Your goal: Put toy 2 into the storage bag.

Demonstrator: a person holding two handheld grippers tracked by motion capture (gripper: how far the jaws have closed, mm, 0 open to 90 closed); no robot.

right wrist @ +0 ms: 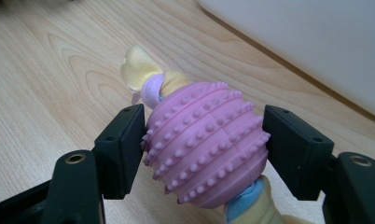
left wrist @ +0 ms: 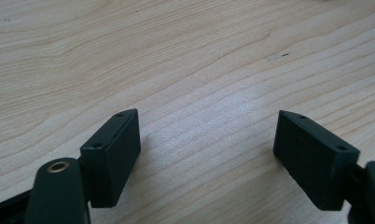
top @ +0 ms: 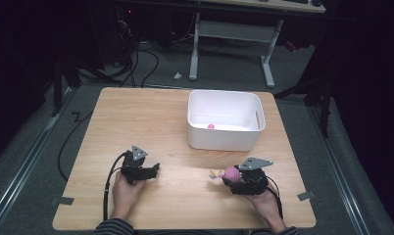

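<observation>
Two tongs are in use. Right tongs [right wrist: 204,149] are closed on a pink studded toy [right wrist: 206,142], one jaw pressing each flank, its cream rope end pointing forward; the toy sits just above the tabletop [top: 151,117] at near right. Left tongs [left wrist: 206,158] stand wide open, holding nothing, low over bare wood at near left. A white bin [top: 224,120] stands farther back, holding a small pink item [top: 210,126], probably the toy's destination.
</observation>
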